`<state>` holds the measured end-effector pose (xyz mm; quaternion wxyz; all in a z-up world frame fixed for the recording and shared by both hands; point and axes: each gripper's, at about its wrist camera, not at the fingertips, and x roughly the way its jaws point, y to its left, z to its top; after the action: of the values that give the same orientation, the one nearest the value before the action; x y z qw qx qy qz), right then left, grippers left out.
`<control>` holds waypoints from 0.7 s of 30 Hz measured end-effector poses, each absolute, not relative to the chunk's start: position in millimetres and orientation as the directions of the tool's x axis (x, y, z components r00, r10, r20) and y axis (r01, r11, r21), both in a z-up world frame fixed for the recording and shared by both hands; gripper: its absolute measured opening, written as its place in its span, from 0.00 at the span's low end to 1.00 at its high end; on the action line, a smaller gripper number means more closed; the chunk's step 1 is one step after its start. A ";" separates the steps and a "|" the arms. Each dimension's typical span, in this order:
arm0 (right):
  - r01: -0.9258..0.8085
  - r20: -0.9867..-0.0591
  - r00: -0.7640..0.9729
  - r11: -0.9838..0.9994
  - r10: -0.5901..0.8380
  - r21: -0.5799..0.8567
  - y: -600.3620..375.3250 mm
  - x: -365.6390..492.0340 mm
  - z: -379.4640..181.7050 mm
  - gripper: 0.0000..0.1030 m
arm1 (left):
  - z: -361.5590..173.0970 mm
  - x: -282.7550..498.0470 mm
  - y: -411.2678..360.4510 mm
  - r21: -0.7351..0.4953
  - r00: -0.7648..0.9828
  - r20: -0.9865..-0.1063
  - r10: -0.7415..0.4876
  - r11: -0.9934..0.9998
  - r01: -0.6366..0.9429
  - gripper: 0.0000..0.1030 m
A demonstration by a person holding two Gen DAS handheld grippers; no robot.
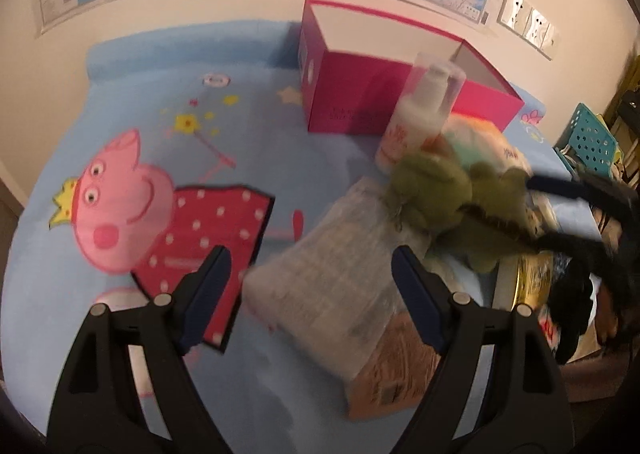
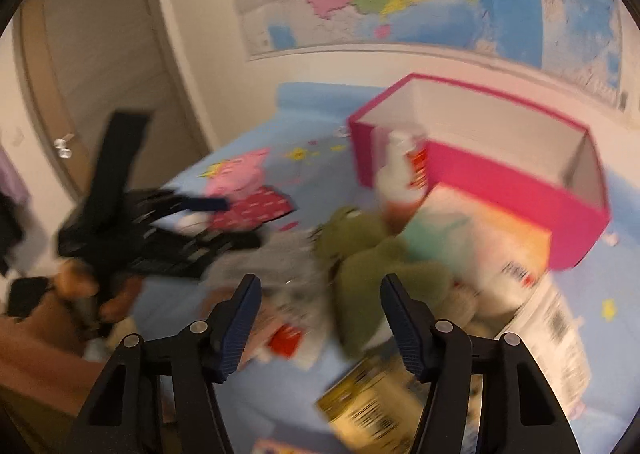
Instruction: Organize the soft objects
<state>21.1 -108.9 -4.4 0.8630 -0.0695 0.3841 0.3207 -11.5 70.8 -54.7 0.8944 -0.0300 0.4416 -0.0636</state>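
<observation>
Left gripper (image 1: 308, 266) jaws gape over a plastic pack (image 1: 332, 266); right gripper (image 2: 318, 298) jaws gape near the frog (image 2: 376, 270), gripping nothing. Door (image 2: 100, 65), upper left, appears in right view only.

Your left gripper (image 1: 310, 286) stands open over a clear plastic pack (image 1: 332, 286), near the green frog toy (image 1: 432, 189)
</observation>
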 end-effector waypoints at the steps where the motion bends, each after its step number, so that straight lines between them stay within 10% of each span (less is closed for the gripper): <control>1: -0.582 -0.728 0.521 0.809 0.445 0.079 -106.2 28.4 -8.1 0.62 | -56.6 -14.0 72.2 -0.112 0.600 -0.788 -0.139 0.990 0.083 0.81; 10: -0.518 -0.783 0.532 0.855 0.322 0.000 -96.9 34.5 -27.7 0.69 | -70.8 -19.0 71.8 -0.162 0.575 -0.797 -0.185 0.983 0.091 0.81; 12: -0.530 -0.791 0.492 0.846 0.364 0.060 -103.6 35.8 -30.6 0.46 | -73.3 -19.3 70.6 -0.166 0.567 -0.802 -0.190 0.982 0.094 0.81; 21: -0.586 -0.733 0.440 0.785 0.518 0.202 -152.7 17.5 8.6 0.40 | -74.4 -21.6 75.3 -0.194 0.568 -0.797 -0.208 0.977 0.085 0.81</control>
<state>17.5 -152.7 8.6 0.8477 -0.0407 0.4168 0.3257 -21.6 75.3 -74.4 0.8828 -0.0671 0.4574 -0.0831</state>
